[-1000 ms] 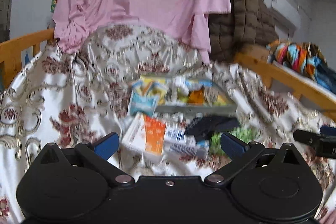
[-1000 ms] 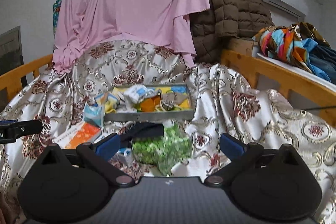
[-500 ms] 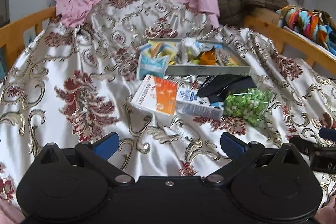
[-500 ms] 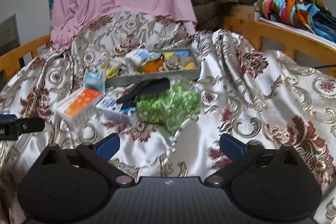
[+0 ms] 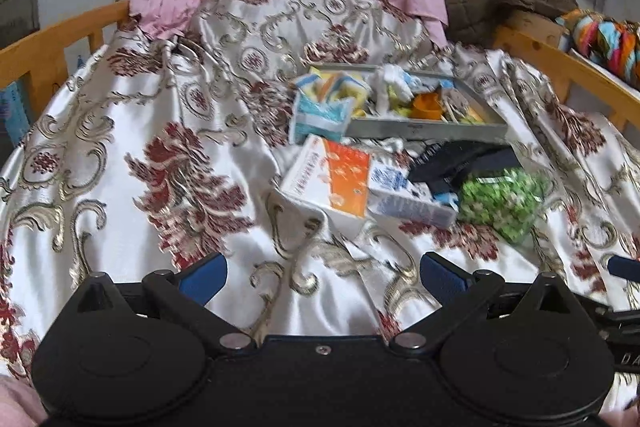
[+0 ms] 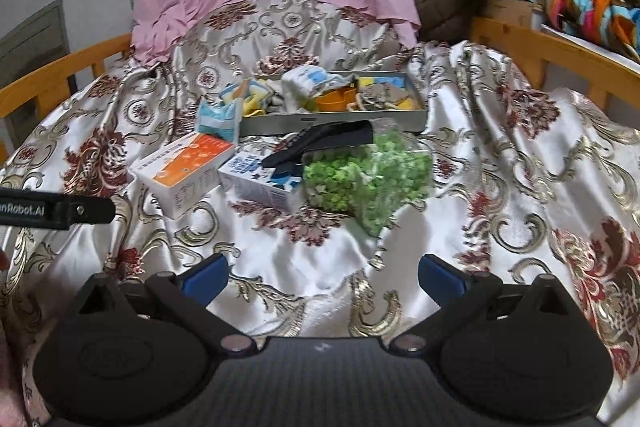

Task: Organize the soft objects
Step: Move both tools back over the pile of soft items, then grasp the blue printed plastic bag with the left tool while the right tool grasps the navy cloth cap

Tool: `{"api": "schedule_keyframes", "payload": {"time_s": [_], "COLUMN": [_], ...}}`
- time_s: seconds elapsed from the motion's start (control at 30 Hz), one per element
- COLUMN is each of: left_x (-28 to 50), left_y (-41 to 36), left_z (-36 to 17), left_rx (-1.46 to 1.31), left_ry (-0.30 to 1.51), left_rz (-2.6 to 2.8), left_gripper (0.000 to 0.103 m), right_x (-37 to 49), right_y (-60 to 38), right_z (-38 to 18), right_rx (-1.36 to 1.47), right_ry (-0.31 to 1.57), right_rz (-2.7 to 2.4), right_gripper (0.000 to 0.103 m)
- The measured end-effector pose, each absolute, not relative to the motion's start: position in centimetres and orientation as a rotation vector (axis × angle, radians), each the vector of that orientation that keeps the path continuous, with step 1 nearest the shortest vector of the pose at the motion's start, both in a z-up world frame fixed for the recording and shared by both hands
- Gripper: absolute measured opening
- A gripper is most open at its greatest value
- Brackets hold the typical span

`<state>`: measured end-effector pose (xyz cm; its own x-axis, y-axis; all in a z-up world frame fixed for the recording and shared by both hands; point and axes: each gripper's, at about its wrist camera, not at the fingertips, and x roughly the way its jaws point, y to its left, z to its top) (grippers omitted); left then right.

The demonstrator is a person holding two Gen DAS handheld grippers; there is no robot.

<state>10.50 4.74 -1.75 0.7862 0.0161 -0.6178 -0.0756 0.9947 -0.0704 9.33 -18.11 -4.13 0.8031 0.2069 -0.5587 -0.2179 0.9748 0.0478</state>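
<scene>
2 hand-held grippers are seen, and both are spread wide with nothing between the fingers: the left hand-held gripper (image 5: 323, 277) and the right hand-held gripper (image 6: 323, 277) are held above the patterned bedspread (image 6: 500, 155), well apart from the things. On the bedspread 1 grey metal tray (image 6: 332, 115) is placed, filled with a heap of small soft pieces (image 6: 308, 83) in white, yellow, orange and blue; they cannot be counted because they overlap. 1 light blue packet (image 6: 218, 117) is leaning against the left end of the tray. In front of the tray 2 boxes are lying side by side: 1 orange and white box (image 6: 184, 171) and 1 blue and white box (image 6: 260, 181). 1 black soft item (image 6: 320, 143) is laid partly over the blue and white box, and its form is hard to make out. Just beside it, 1 clear bag of green pieces (image 6: 368, 175) is resting. In the right wrist view only 1 black finger of the left hand-held gripper is visible, cut off at the left edge.
</scene>
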Motion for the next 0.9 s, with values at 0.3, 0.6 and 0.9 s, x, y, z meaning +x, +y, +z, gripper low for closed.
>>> {"api": "schedule_keyframes", "payload": {"time_s": [0.3,0.6,0.9], "left_x": [13.4,19.7,25.6], "left_y": [6.1,6.8,8.5], "left_z": [-1.5,-2.2,-3.1], "left_rx": [-0.111,-0.166,-0.190], "left_ry": [0.588,0.529,0.476], "left_rz": [0.125,0.069,0.021], "left_gripper": [0.102,0.102,0.102], "right_x": [12.3,17.2,22.7], "right_y": [-15.7,-13.4,-12.5], "right_z": [-4.2,-4.3,-5.8], "right_rx": [-0.043,-0.125,-0.166], "right_ry": [0.564,0.462,0.435], "right_rz": [0.267,0.242,0.154], "right_gripper": [0.103,0.103,0.103]}}
